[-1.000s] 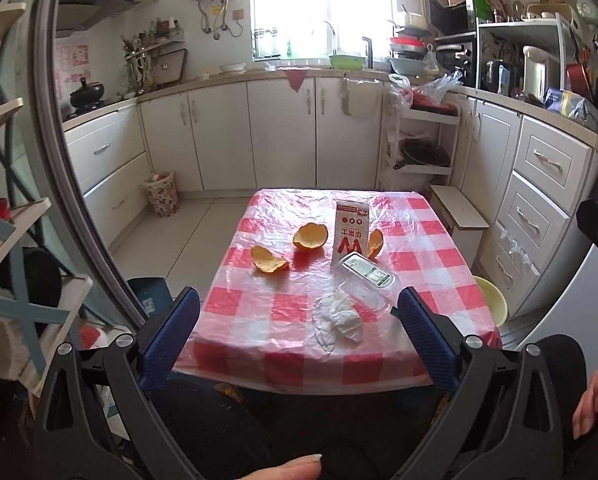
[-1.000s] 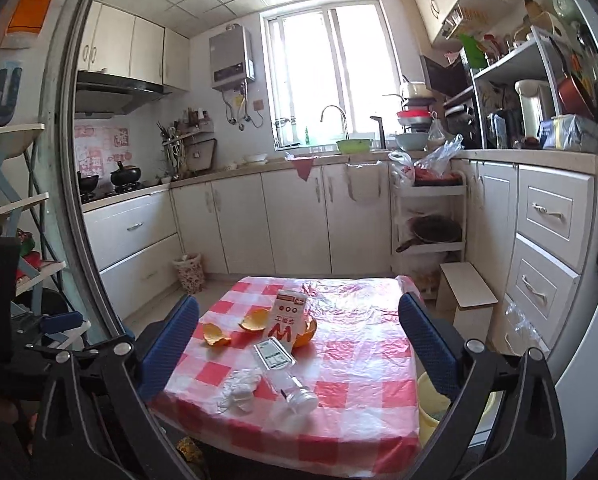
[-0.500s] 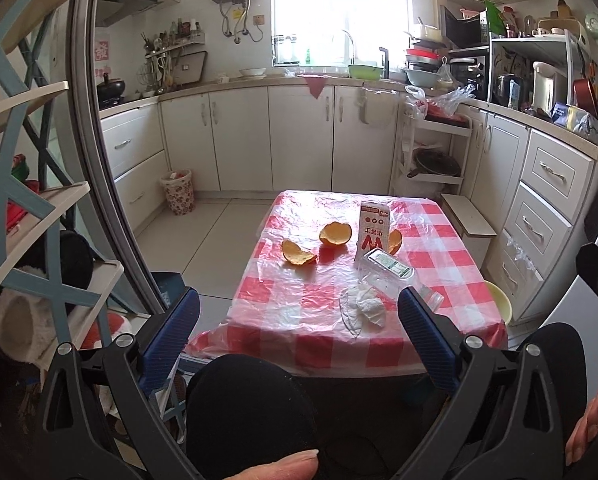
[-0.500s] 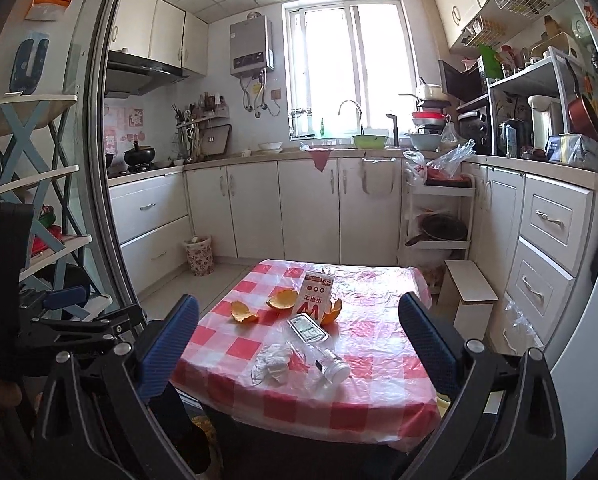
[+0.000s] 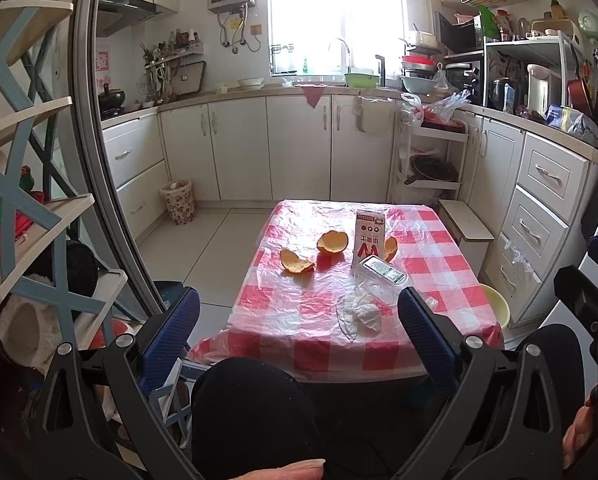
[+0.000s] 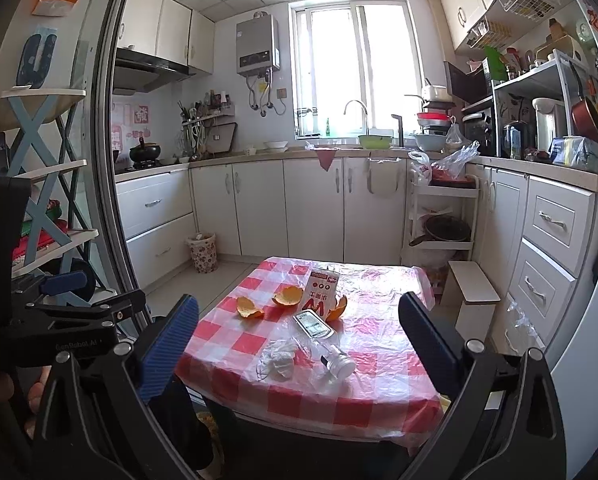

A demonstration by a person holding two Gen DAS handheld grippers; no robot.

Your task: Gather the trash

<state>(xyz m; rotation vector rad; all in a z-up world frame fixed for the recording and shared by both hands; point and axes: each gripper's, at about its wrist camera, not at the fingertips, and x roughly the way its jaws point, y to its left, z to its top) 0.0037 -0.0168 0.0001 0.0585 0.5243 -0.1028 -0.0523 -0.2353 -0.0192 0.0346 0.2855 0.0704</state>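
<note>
A small table (image 5: 299, 344) (image 6: 379, 400) with a red-checked cloth holds the trash: a standing milk carton (image 5: 369, 240) (image 6: 321, 296), orange peels (image 5: 295, 261) (image 6: 250, 307), a clear plastic bottle lying down (image 5: 381, 280) (image 6: 325, 346) and a crumpled white tissue (image 5: 361, 312) (image 6: 279, 358). My left gripper (image 5: 297, 336) is open and empty, short of the table's near edge. My right gripper (image 6: 299, 340) is open and empty, also back from the table. A floral waste bin (image 5: 177, 201) (image 6: 203, 252) stands on the floor by the far-left cabinets.
White cabinets line the back and right walls. A blue-and-white shelf rack (image 5: 27, 184) and a metal door frame (image 5: 99, 168) stand close on the left. A low white stool (image 5: 465, 228) and a yellow basin (image 5: 497, 310) sit right of the table. My knee (image 5: 251, 404) is below the left gripper.
Both grippers have pulled back and risen, so the table looks smaller and farther. The jaws stay open and the trash has not moved.
</note>
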